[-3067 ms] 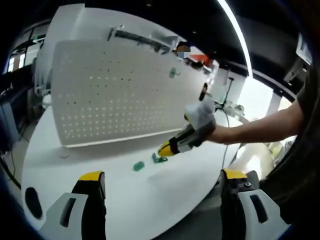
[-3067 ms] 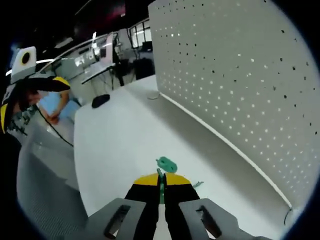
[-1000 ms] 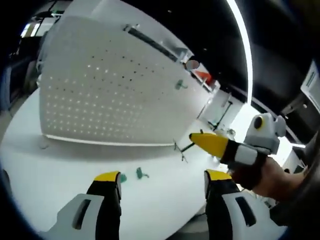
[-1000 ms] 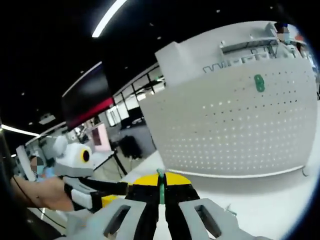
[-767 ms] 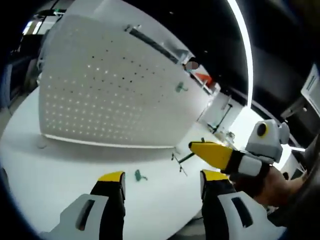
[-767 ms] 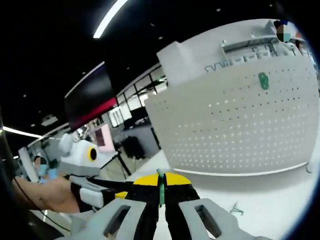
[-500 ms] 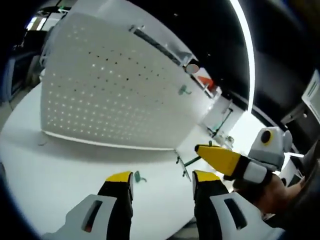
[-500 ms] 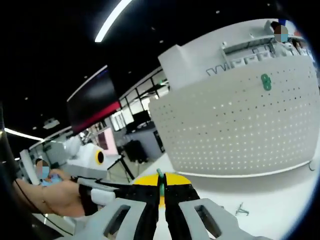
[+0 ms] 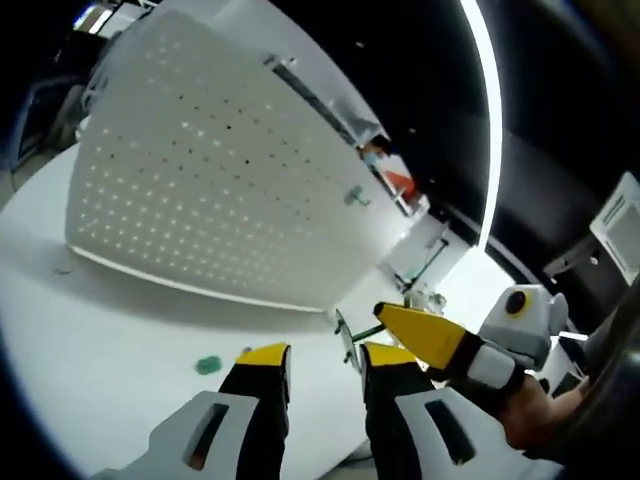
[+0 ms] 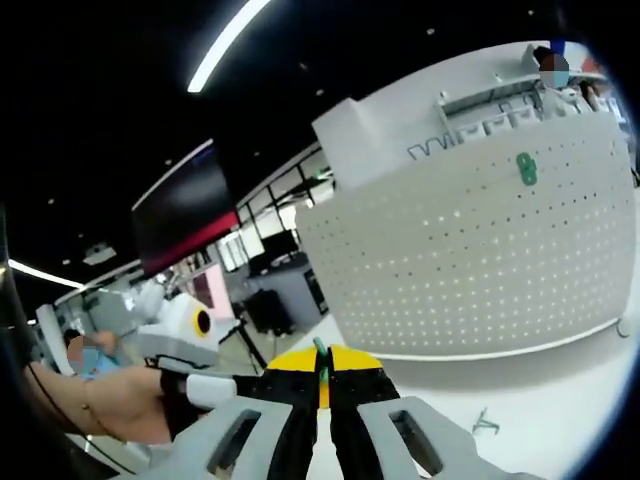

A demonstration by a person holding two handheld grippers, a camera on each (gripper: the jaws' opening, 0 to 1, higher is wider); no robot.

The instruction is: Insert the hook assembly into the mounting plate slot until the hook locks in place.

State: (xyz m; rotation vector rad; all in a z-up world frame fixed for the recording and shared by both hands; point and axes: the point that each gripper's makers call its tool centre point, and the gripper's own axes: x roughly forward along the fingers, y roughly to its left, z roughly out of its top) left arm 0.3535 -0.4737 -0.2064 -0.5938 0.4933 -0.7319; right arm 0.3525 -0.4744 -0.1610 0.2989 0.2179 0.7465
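- Mounting plate, a large white perforated metal pegboard (image 9: 215,190), stands upright on a round white table (image 9: 90,330); in the right gripper view the same pegboard (image 10: 480,260) spreads across the right side, its right edge cut off.
- Right gripper, grey with yellow tips (image 10: 322,372), has its jaws pressed together on a thin green hook assembly (image 10: 321,368) that shows edge-on as a narrow strip; its shape cannot be made out.
- Left gripper, grey with yellow tips (image 9: 325,362), has its jaws close together with a narrow gap; whether anything lies between them cannot be told.
- In the left gripper view the right gripper (image 9: 395,320) enters from the right, held by a hand partly cut off at the edge.
- A small green hook (image 10: 525,168) sits high on the pegboard, also seen as a blurred speck (image 9: 354,195).
- A small green plastic piece (image 9: 208,364) lies on the table just left of the left gripper's jaws.
- A tiny thin part (image 10: 485,421), too small to identify, lies on the table below the pegboard.
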